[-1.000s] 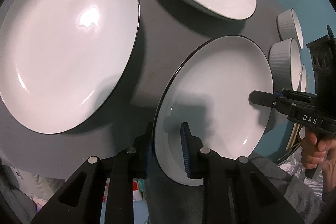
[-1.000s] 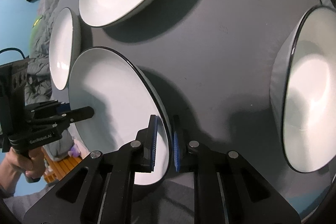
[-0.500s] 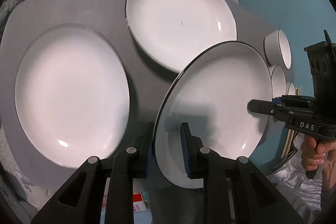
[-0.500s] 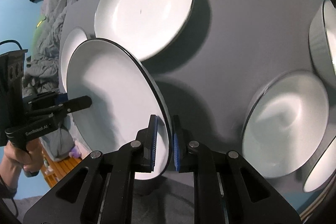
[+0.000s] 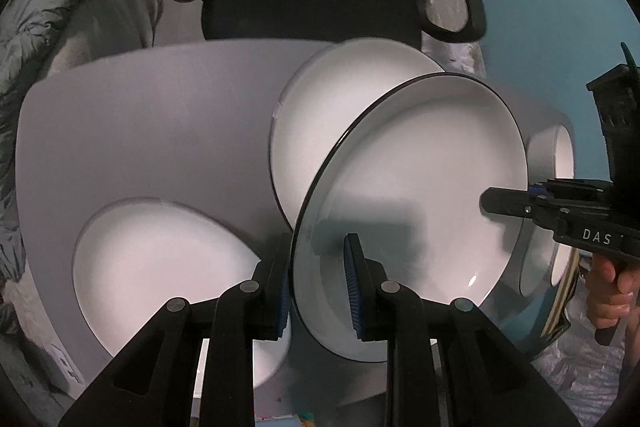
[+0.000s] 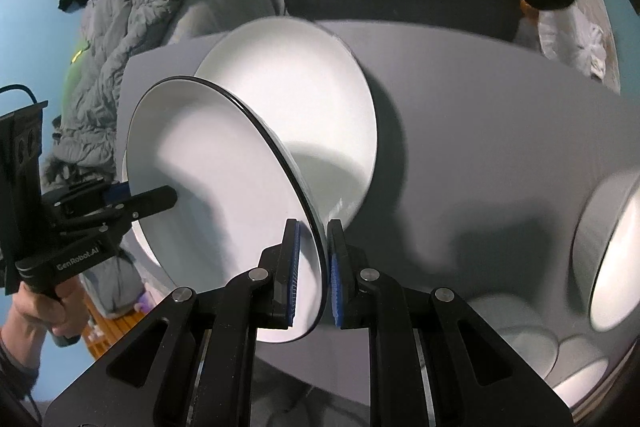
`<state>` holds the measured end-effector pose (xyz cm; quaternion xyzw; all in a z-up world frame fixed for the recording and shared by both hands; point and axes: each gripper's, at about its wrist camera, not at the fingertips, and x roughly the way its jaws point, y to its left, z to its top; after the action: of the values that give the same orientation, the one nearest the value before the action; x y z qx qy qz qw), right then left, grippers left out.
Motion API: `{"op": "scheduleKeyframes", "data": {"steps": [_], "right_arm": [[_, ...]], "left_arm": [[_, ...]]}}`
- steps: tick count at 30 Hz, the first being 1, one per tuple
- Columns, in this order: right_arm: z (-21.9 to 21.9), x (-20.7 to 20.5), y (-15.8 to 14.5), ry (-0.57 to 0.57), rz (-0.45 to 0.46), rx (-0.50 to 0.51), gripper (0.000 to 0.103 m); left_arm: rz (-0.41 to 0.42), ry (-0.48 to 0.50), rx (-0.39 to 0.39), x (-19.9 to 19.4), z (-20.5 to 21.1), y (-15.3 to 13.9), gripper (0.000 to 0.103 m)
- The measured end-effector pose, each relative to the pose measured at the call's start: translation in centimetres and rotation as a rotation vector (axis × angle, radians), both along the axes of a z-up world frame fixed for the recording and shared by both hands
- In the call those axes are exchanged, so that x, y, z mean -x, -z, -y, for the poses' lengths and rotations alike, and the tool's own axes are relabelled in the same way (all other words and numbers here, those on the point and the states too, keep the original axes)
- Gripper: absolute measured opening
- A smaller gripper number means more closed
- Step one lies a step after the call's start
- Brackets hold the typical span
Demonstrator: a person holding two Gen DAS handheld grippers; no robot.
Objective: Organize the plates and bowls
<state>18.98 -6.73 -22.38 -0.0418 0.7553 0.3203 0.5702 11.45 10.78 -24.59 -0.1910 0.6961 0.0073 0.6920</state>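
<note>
Both tools — left tool point(image 5: 316, 283), right tool point(image 6: 312, 269) — clamped on black-rimmed white plate point(image 5: 408, 211), raised over far white plate point(image 6: 296, 99); stacking barely begun, white bowls point(image 6: 612, 259) unsorted.

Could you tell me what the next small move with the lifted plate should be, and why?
Probably lower it flat onto the far plate. Both hand-held grippers, left and right, clamp opposite rims of the held plate, which hangs tilted, overlapping that plate on the grey table.

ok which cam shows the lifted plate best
The left wrist view: the lifted plate faces the camera, nearly its whole white face and black rim visible, left gripper on its near edge, right gripper on the far edge. The right wrist view shows it steeply angled, rim partly blurred.
</note>
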Motion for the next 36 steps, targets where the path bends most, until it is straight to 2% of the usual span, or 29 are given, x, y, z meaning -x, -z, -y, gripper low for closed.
{"op": "scheduleKeyframes", "data": {"steps": [10, 21, 29, 33, 36], "right_arm": [[-1.9, -2.8, 1.9, -0.007, -0.047, -0.004, 0.015], [-2.7, -3.9, 3.3, -0.003, -0.059, 0.049, 0.017], [-3.2, -4.3, 3.7, 0.004, -0.07, 0.08, 0.018], [-3.9, -4.0, 3.8, -0.028, -0.059, 0.122, 0.022], [-4.2, -3.8, 3.9, -0.034, -0.05, 0.151, 0.024]], "left_arm": [[-0.039, -0.03, -0.028, -3.2, -1.5, 1.3, 0.023], [-0.077, -0.008, -0.037, -4.2, -1.2, 2.6, 0.023], [-0.066, 0.002, -0.035, -4.7, -1.5, 2.7, 0.024], [-0.059, 0.025, -0.009, -4.8, -1.2, 2.5, 0.038], [-0.061, 0.05, -0.038, -4.7, -0.7, 2.7, 0.04]]}}
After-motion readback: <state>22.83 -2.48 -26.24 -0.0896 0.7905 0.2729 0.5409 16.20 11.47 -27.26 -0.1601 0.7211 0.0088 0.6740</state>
